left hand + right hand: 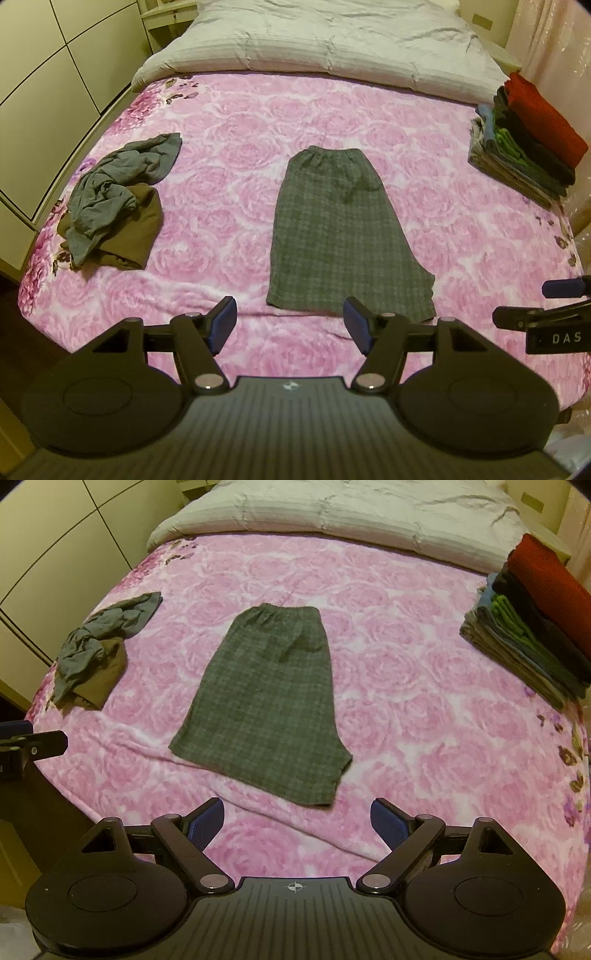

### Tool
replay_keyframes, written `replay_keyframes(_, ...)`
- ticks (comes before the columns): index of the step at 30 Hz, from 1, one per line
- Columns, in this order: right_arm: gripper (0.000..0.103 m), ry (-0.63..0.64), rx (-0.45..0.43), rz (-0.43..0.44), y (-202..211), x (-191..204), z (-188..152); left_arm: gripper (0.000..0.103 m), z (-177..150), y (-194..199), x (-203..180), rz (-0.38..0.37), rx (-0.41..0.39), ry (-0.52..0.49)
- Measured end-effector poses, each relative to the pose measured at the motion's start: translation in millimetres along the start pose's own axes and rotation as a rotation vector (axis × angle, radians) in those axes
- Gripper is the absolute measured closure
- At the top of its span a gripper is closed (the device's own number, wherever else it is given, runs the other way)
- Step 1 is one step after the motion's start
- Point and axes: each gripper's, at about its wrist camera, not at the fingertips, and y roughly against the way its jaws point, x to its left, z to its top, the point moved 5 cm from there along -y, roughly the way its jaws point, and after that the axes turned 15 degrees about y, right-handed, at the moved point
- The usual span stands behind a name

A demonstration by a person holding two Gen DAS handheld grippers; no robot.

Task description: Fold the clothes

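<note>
The left gripper (290, 321) and right gripper (297, 821) both hang spread and empty above the pink rose-patterned blanket (229, 147). The grey checked shorts (266, 701), seemingly folded in half lengthwise, lie flat just ahead of both. A crumpled blue-grey and brown heap (114, 203) sits ahead-left; a stack of folded clothes (532, 635) sits ahead-right.

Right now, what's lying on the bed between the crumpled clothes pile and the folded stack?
Only the checked shorts, lying flat on the pink blanket midway between the crumpled pile and the folded stack. Both wrist views show it.
</note>
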Motion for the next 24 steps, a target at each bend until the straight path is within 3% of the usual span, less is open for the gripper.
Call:
replay_keyframes(13,0.014,-0.006,0.060,-0.012,-11.4,9.3,-0.6,0.041,-1.2,-21.7,7.0,-0.008,0.088,-0.038)
replay_keyframes(24,0.014,-0.048,0.046,-0.069,-20.0,17.3,35.1,0.041,39.9,-43.9,20.4,-0.054,0.093,-0.103)
